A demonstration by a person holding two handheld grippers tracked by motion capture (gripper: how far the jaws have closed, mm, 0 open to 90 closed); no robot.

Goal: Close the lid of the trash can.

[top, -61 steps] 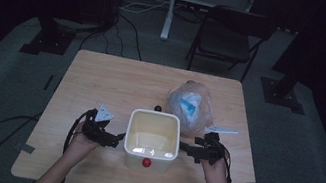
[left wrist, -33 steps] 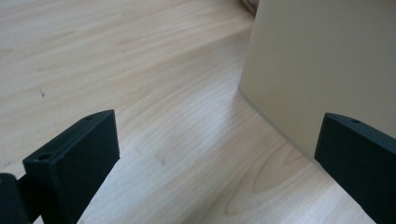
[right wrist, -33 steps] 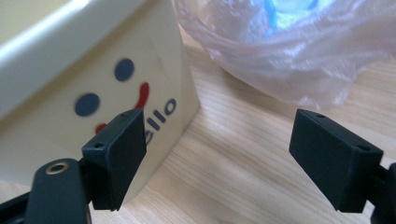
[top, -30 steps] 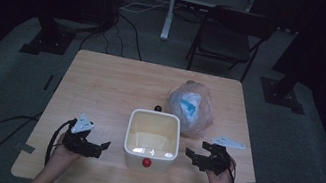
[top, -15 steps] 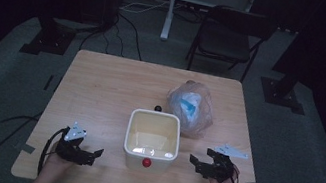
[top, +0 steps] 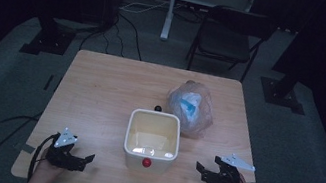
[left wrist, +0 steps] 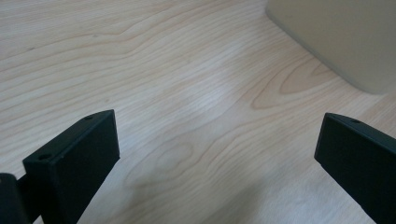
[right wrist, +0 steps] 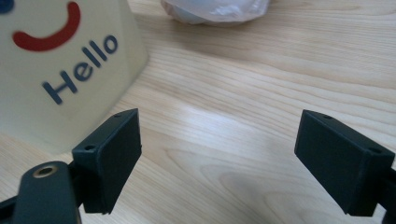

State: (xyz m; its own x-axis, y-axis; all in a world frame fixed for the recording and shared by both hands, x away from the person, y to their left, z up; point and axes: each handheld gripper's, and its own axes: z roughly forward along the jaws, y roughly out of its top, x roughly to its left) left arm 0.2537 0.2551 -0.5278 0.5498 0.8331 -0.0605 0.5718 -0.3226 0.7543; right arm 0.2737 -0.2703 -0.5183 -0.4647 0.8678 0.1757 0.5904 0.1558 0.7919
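Note:
A cream square bin (top: 152, 138) with a red dot on its front stands at the table's near middle. Its side, printed "Hello" with a red curve, fills the left of the right gripper view (right wrist: 56, 70), and a corner of the bin (left wrist: 336, 42) appears in the left gripper view. My left gripper (top: 88, 159) rests near the front left edge, open and empty (left wrist: 217, 154). My right gripper (top: 201, 172) sits at the front right, open and empty (right wrist: 217, 154). A crumpled clear plastic bag (top: 191, 107) with something blue inside lies behind the bin (right wrist: 215, 9).
A small black knob (top: 158, 108) lies just behind the bin. The wooden table (top: 100, 90) has bare room on its left half. A folding chair (top: 229, 37) and stand legs are on the floor beyond the far edge.
Both grippers have drawn back from the bin's sides toward the near edge of the table and moved outward, left and right. The bin and bag have stayed put.

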